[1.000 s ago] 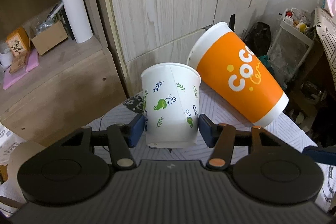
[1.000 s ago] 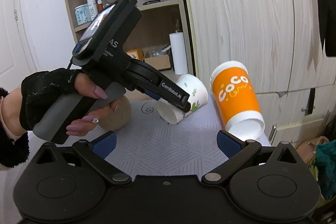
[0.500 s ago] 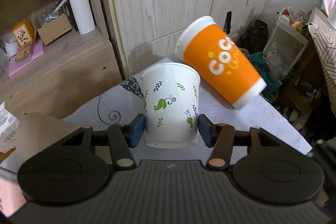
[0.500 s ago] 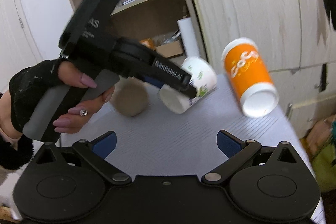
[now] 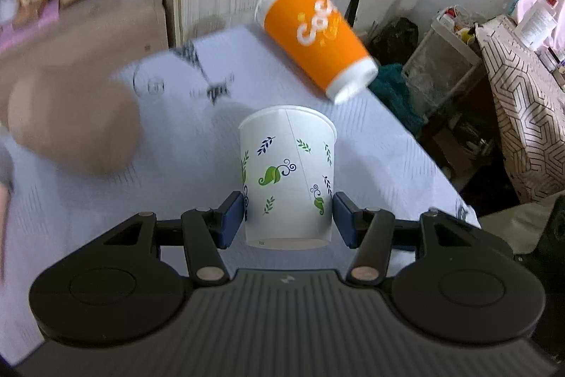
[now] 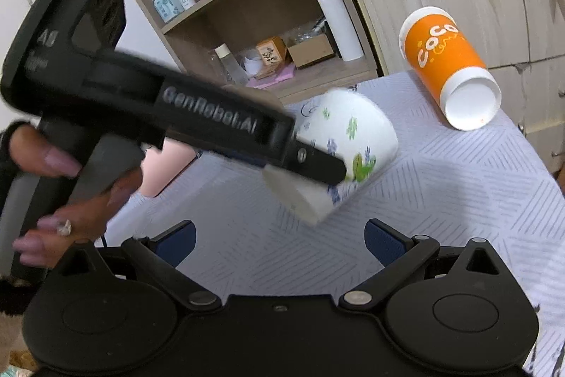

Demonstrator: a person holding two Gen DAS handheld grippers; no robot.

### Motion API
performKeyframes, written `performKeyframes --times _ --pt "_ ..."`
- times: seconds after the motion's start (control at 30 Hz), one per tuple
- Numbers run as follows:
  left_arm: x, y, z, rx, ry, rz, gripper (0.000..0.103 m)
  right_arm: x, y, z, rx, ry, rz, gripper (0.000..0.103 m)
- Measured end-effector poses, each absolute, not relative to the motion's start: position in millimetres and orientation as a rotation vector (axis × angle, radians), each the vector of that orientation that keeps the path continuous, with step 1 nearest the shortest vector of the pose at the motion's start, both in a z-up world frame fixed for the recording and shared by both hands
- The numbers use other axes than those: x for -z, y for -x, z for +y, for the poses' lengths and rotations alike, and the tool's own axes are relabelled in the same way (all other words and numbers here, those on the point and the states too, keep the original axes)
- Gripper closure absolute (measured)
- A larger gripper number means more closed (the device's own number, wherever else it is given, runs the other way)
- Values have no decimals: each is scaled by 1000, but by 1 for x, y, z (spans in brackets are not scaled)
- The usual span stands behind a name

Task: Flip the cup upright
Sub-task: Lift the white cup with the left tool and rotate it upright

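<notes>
My left gripper (image 5: pixel 289 218) is shut on a white paper cup with green leaf prints (image 5: pixel 286 175), gripping it near its base and holding it in the air above the table. In the right wrist view the same cup (image 6: pixel 339 158) hangs tilted, its mouth pointing up and away, with the left gripper (image 6: pixel 317 165) clamped on it. An orange "CoCo" cup (image 5: pixel 314 30) lies on its side at the far right of the table; it also shows in the right wrist view (image 6: pixel 448 66). My right gripper (image 6: pixel 279 242) is open and empty, low over the table.
The table has a white patterned cloth (image 6: pixel 441 200). A brown round object (image 5: pixel 70 126) sits at the left. A wooden shelf unit (image 6: pixel 268 34) with bottles, boxes and a paper roll stands behind. A storage rack (image 5: pixel 445 59) and clutter lie beyond the table's right edge.
The left gripper has swung the white cup down and tilted it further over the table. The right gripper moved closer to the cups. The orange cup has not moved.
</notes>
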State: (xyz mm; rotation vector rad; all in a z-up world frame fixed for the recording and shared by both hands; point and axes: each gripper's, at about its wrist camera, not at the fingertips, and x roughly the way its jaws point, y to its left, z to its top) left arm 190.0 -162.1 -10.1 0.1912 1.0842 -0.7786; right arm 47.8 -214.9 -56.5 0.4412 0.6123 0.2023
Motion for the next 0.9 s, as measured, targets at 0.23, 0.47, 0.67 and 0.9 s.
performKeyframes --times 0.23,0.47,0.67,0.9 --pt "21 -178 -147 784 -137 1171 49 63 -51 -214 -224 -451 646 0" --pt "22 -180 -146 790 -112 1192 48 68 -64 -213 -210 -454 667 0" --pt "28 -185 -149 806 -114 1220 39 70 -74 -221 -229 -494 653 2" --pt "34 -192 -147 844 -112 1188 28 69 -77 -226 -230 -488 640 3"
